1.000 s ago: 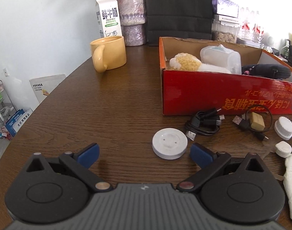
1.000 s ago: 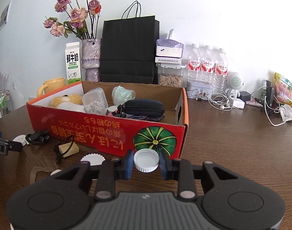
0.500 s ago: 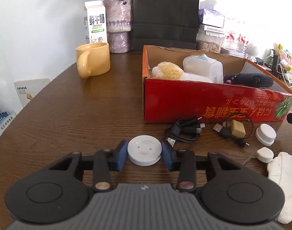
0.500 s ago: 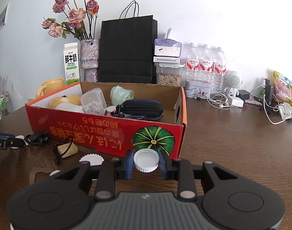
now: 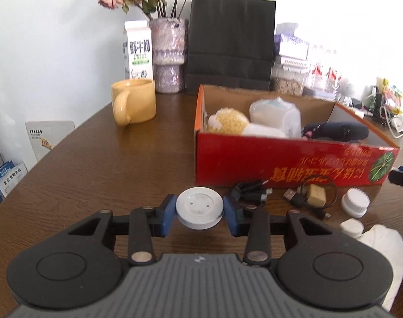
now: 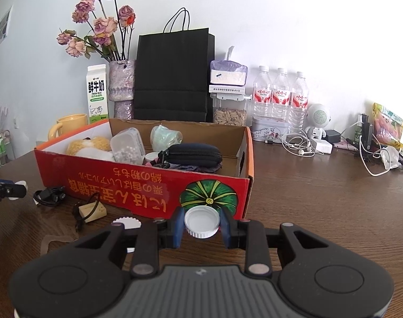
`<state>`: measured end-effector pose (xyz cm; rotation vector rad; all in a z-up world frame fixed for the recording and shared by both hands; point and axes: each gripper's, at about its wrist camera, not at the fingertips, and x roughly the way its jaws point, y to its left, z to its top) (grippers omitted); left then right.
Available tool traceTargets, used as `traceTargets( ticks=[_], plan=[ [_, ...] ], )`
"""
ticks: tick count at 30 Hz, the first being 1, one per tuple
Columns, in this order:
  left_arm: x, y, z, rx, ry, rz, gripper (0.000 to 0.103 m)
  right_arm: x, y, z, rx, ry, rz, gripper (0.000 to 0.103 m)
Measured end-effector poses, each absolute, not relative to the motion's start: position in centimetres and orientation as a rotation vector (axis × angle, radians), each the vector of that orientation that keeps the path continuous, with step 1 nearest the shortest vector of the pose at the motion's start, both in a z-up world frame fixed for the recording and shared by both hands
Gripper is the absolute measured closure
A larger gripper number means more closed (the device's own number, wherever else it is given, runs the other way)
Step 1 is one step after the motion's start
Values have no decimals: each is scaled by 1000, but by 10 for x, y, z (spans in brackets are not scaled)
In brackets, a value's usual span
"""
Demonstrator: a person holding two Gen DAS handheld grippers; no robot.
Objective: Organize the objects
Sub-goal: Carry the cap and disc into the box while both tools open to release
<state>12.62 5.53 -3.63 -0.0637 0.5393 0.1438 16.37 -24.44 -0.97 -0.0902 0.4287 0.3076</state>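
Dark wood table (image 5: 101,159) fills the left wrist view, backed by a pale wall, with a yellow mug (image 5: 134,101), a milk carton (image 5: 137,50), a vase of dried roses (image 5: 169,53) and a black paper bag (image 5: 230,42) along the far edge. The left gripper (image 5: 199,210) has its blue pads pressed on both sides of a white round disc (image 5: 199,207), held clear of the tabletop, its shadow showing on the wood beneath. Ahead and to the right stands the red cardboard box (image 5: 281,164), open on top, holding a plush toy (image 5: 228,120), a clear plastic container (image 5: 277,114) and a dark pouch (image 5: 336,131). In front of the box lie a black cable bundle (image 5: 250,189), a ridged white cap (image 5: 355,206) and a white cloth (image 5: 384,251). From the right wrist view, the same table (image 6: 320,198) runs back to water bottles (image 6: 281,92) and tangled earphones (image 6: 299,145). The right gripper (image 6: 201,224) is clamped on a white bottle cap (image 6: 201,222), its open side facing up, just before the box's (image 6: 138,185) near wall.
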Motion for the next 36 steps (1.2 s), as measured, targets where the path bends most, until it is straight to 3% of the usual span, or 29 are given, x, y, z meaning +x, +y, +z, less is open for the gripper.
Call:
traceTargets(
  ticks=[16, 36],
  plan=[
    [135, 23, 7, -49, 400, 50, 63, 163, -217, 14, -78, 368, 383, 76],
    [217, 4, 25, -73, 370, 43, 63, 225, -158, 39, -114, 342, 446, 75]
  ],
)
